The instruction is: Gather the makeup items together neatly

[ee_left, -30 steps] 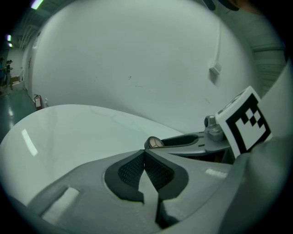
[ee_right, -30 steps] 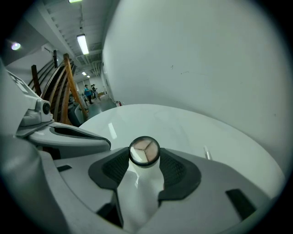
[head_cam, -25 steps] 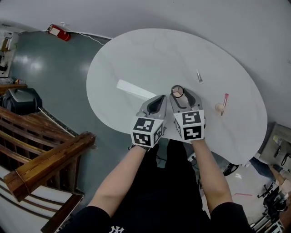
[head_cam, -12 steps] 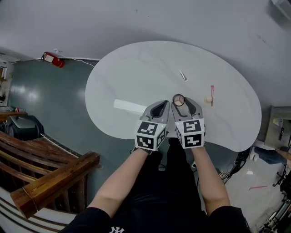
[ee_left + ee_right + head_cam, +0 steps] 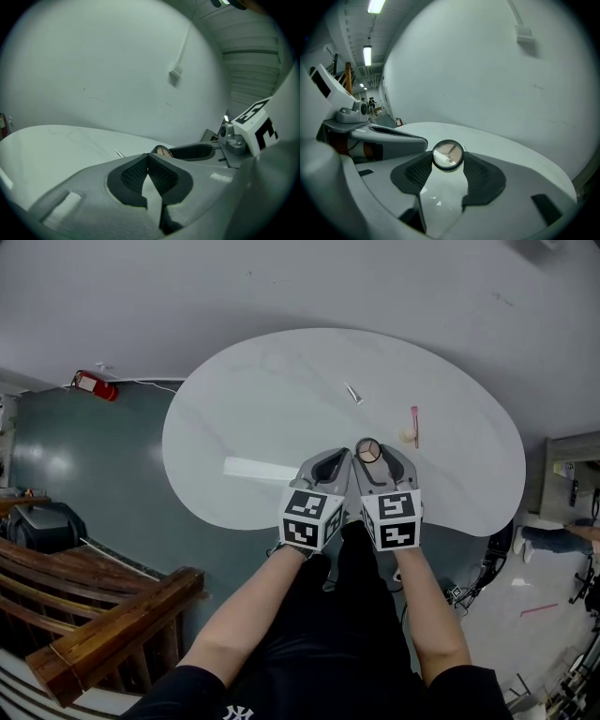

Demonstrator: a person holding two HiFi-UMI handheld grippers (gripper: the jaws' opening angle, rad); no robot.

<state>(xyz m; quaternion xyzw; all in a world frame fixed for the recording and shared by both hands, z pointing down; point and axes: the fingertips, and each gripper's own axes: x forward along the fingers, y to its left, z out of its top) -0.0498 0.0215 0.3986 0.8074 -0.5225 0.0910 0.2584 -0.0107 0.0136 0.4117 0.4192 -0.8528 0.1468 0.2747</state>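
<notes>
Over the near edge of the white oval table [image 5: 244, 409], my right gripper [image 5: 369, 452] is shut on a small round compact [image 5: 368, 450], which sits between its dark pads [image 5: 480, 176] as a round mirror-like disc [image 5: 448, 154]. My left gripper [image 5: 325, 467] is right beside it, shut with its pads touching [image 5: 148, 159] and nothing between them. Farther out on the table lie a pink lip pencil [image 5: 414, 426], a beige sponge [image 5: 406, 436] touching it, and a small silver stick [image 5: 353, 394]. From the left gripper view I see the compact [image 5: 161, 151] and the silver stick [image 5: 119, 153].
A bright white strip [image 5: 258, 470] shows on the table top to the left of the grippers. A red fire extinguisher [image 5: 94, 385] lies on the floor at the left. A wooden railing [image 5: 112, 634] stands at the lower left. A grey wall lies beyond the table.
The head view has swung, so the table and its items sit more to the left and higher. Both grippers stay side by side, the right still shut on the compact.
</notes>
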